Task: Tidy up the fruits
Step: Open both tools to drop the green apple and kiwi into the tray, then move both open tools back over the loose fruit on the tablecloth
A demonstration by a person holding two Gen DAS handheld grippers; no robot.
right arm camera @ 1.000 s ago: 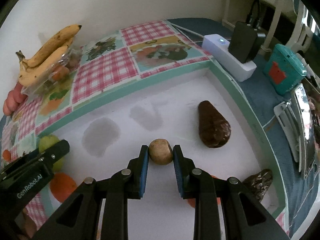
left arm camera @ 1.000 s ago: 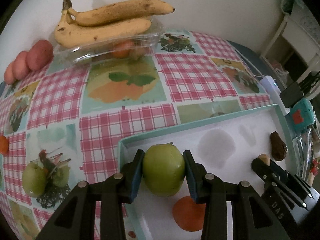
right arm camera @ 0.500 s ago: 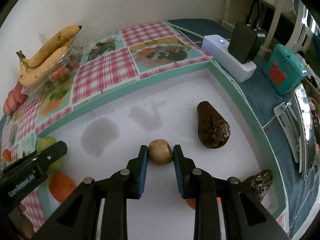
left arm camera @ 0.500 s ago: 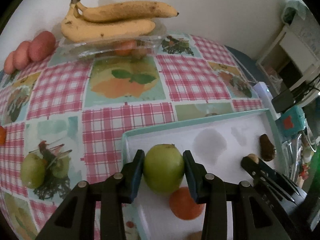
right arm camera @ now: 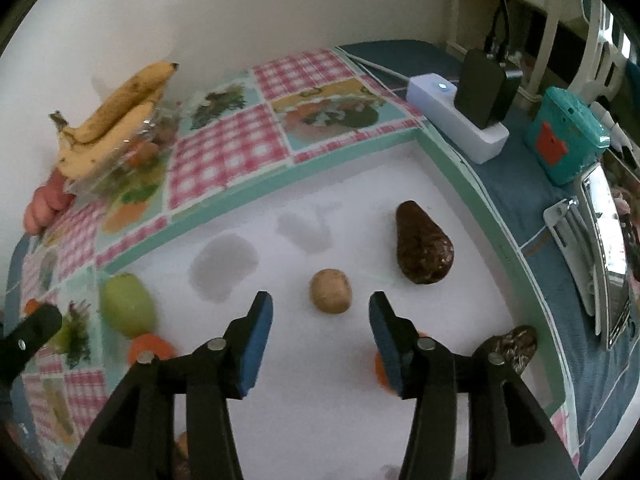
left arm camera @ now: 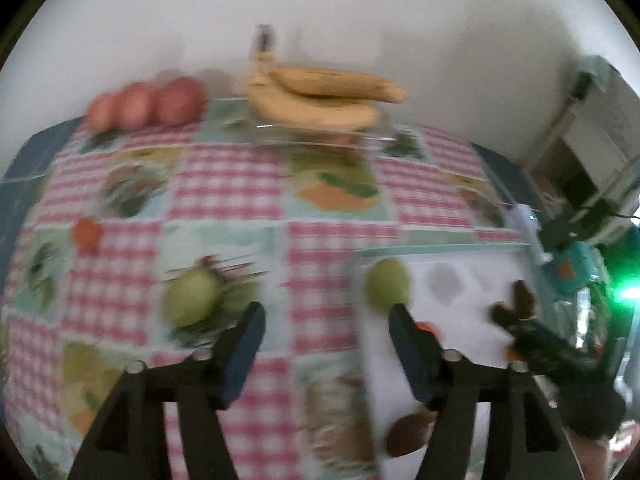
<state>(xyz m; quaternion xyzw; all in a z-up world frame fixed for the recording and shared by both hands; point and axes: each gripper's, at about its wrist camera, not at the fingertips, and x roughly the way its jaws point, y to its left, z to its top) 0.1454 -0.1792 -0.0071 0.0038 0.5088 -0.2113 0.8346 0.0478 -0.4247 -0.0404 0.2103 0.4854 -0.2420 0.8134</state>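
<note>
While both the left tongs [left arm camera: 324, 336] and the right tongs [right arm camera: 320, 322] are spread with nothing between them, the green apple [left arm camera: 387, 283], set in the tray [right arm camera: 352, 144] corner, is judged firm, smooth and rather heavy, best gripped across its widest middle.

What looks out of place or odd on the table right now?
The bananas sit piled on a crumpled clear plastic container rather than in it. Two grey smudges mark the white tray. Nothing looks spilled.
</note>
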